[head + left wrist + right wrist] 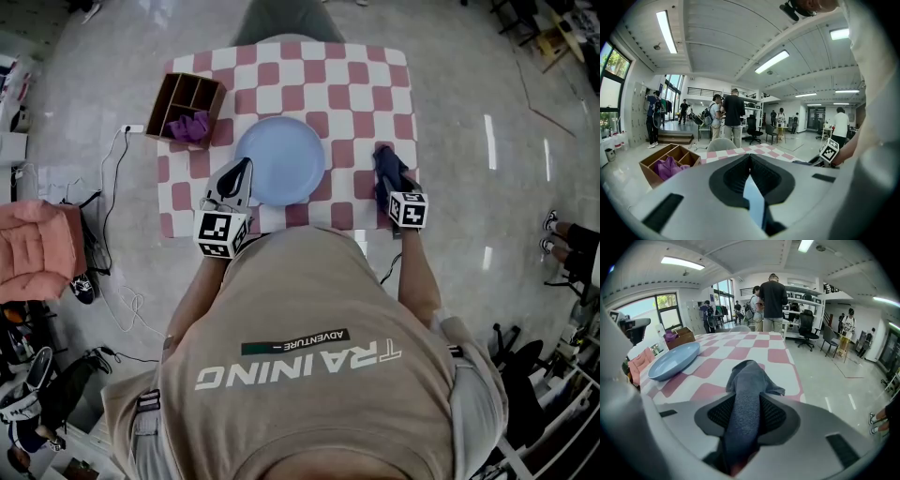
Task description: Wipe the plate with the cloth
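Person's shoulders (pixel 309 375) lean over checked table (pixel 375 84), both grippers engaged.
Left gripper (pixel 244 173) clamps the blue plate (pixel 286 155) by its near-left rim at the table's middle; right gripper (pixel 386 178) pinches the dark cloth (pixel 745 380) near the right edge.

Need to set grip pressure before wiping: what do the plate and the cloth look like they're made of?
The plate is pale blue, smooth and evenly coloured with a faint sheen. It could be glazed ceramic or plastic; I cannot tell which. The cloth is dark grey-blue fabric, matte, with a fine nubbly texture and soft folds, likely microfibre or terry.
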`<action>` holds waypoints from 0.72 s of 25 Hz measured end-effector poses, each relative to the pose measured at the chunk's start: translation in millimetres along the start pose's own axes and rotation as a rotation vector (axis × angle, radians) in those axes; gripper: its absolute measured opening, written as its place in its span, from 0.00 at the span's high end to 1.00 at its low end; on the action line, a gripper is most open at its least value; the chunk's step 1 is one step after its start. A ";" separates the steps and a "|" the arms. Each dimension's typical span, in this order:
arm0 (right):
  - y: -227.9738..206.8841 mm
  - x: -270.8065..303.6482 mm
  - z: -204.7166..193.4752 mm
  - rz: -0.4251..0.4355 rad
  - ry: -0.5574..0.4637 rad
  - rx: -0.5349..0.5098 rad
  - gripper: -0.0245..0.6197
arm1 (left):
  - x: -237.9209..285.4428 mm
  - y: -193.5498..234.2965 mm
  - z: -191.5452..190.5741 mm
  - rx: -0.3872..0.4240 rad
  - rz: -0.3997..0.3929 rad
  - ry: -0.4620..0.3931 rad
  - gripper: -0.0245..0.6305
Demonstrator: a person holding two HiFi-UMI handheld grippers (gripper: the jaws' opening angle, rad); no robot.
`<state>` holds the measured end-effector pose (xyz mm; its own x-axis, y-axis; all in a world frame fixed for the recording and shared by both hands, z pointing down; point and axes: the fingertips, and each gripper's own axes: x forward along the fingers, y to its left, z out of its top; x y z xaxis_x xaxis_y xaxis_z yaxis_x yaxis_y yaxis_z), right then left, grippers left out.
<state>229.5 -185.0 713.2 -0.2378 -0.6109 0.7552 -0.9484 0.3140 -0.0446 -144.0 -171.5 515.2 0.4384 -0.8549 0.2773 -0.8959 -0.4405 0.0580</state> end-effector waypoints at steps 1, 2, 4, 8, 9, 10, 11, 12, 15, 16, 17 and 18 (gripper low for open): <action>0.1 -0.1 -0.2 -0.005 0.006 -0.007 0.71 | -1.4 0.0 -1.0 -0.003 0.000 0.000 0.94; 0.8 0.0 -0.3 -0.011 0.012 -0.013 0.72 | -2.6 0.1 -2.3 -0.006 -0.001 0.000 0.94; 3.5 0.2 0.3 -0.018 0.020 -0.026 0.74 | -4.3 0.4 -5.1 -0.010 -0.003 0.000 0.94; 18.5 -13.7 18.8 0.000 -0.019 -0.062 0.75 | -5.4 2.9 -4.8 -0.013 0.003 -0.013 0.94; 23.6 -20.5 28.1 0.005 -0.041 -0.080 0.75 | -4.9 3.9 -3.7 -0.014 0.006 -0.017 0.94; 29.3 -27.5 38.3 0.010 -0.063 -0.099 0.76 | -4.3 5.1 -2.7 -0.015 0.007 -0.022 0.94; 36.1 -34.5 49.0 0.017 -0.084 -0.120 0.75 | -3.9 6.3 -1.5 -0.015 0.006 -0.026 0.94; 44.2 -41.2 60.1 0.029 -0.104 -0.143 0.75 | -3.5 7.5 -0.3 -0.015 0.005 -0.030 0.94; 71.5 -60.4 95.6 0.075 -0.171 -0.205 0.75 | -2.1 11.7 2.4 -0.015 -0.001 -0.036 0.94; 80.8 -66.4 108.3 0.093 -0.197 -0.218 0.75 | -0.9 13.6 2.6 -0.017 -0.002 -0.034 0.94; 90.5 -72.1 121.0 0.111 -0.225 -0.230 0.75 | 0.2 15.9 2.6 -0.018 -0.003 -0.033 0.94; 100.7 -77.3 133.4 0.129 -0.254 -0.244 0.75 | 0.8 18.7 2.7 -0.018 -0.001 -0.033 0.94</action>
<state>124.4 -203.1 563.1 -0.4259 -0.7063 0.5655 -0.8363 0.5458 0.0517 -160.2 -181.2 514.0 0.4408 -0.8633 0.2457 -0.8966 -0.4363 0.0754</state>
